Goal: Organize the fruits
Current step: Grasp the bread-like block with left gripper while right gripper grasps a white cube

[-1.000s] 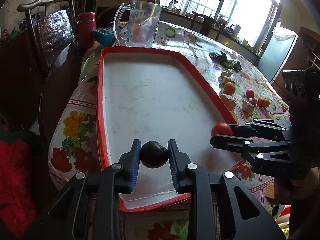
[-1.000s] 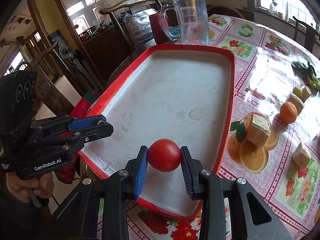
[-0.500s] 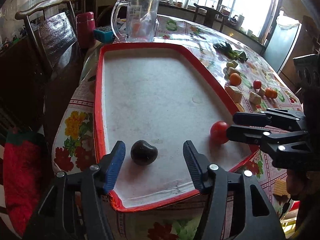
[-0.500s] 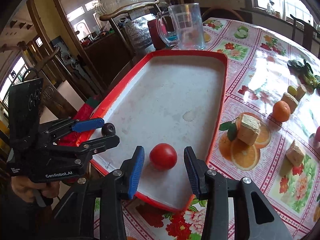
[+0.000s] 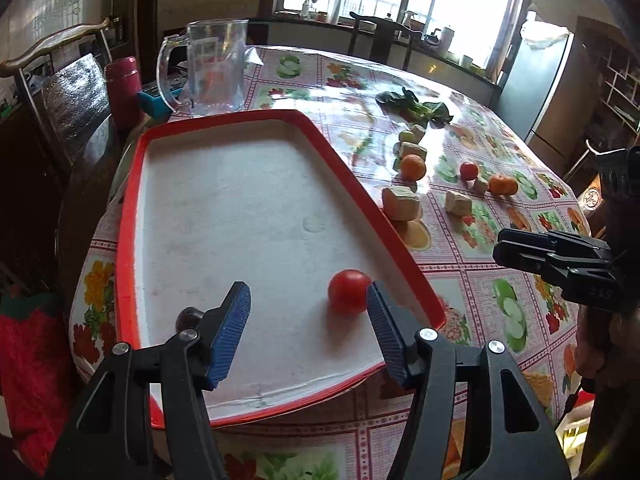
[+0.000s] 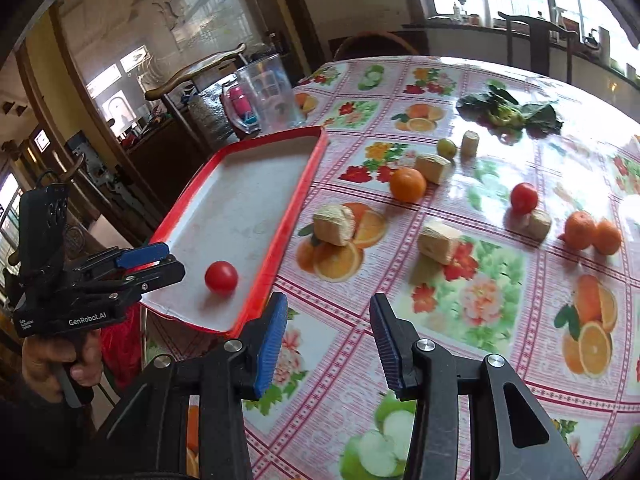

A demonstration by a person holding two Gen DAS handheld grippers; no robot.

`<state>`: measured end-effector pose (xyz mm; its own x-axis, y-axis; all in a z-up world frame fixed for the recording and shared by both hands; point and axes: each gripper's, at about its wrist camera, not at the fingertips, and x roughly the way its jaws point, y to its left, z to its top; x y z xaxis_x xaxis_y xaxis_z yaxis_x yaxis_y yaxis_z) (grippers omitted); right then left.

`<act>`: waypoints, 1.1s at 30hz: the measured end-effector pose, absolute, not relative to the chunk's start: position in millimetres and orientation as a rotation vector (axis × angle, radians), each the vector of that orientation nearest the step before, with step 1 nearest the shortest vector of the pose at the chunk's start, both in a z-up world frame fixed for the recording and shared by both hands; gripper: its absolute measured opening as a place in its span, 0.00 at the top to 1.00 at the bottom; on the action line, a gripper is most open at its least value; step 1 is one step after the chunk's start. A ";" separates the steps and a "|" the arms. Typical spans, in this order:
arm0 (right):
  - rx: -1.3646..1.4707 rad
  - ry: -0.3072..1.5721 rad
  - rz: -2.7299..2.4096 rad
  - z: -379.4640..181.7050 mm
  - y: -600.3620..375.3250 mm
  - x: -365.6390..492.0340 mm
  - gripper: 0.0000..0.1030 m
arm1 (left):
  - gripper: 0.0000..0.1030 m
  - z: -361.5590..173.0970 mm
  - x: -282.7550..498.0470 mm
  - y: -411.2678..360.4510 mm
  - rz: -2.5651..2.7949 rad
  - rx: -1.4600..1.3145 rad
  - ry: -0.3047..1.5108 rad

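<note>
Left gripper [image 5: 308, 308]: jaws stand wide apart with nothing clamped, hanging over the near end of the tray.
Right gripper [image 6: 328, 324]: jaws are opening, nothing between them; it hangs over the flowered tablecloth just past the tray's right edge.
Tray [image 5: 128, 240]: red-rimmed with a white floor, lying on the table [image 6: 460, 320] near its left edge.
Red tomato [image 5: 348, 291]: rests on the tray floor in the near right corner, close to the left gripper's right finger but free of it.
Dark fruit [image 5: 187, 318]: sits on the tray near the left rim, partly hidden behind the left gripper's left finger.
Loose fruit: an orange [image 6: 407, 185], a second red tomato [image 6: 524, 197], two tangerines [image 6: 592, 232] side by side and a small green fruit [image 6: 446, 147] lie on the table, well apart from the tray.
Pale chunks [image 6: 438, 240]: several tan blocks are scattered among the loose fruit.
Leafy greens [image 6: 508, 112]: at the far side of the table.
Glass pitcher [image 5: 212, 72]: upright beyond the tray's far end.
Hand [image 6: 48, 360]: grips the left gripper's handle.
</note>
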<state>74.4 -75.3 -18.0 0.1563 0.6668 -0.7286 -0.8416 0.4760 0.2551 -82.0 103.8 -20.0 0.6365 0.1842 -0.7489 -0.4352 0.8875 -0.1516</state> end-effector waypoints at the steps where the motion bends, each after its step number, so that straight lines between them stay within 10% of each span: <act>1: -0.223 0.902 1.080 -17.9 -81.3 77.9 0.56 | 0.42 -19.1 -78.7 100.0 0.352 -0.329 0.810; 33: -0.266 0.908 0.978 -43.0 -74.5 144.8 0.55 | 0.42 -31.0 64.8 76.6 0.184 -0.148 0.913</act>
<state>144.8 -74.5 -43.0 0.2388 0.5999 -0.7636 -0.8062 0.5608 0.1885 64.8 76.6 -31.0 0.5977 0.0949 -0.7961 -0.2204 0.9742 -0.0493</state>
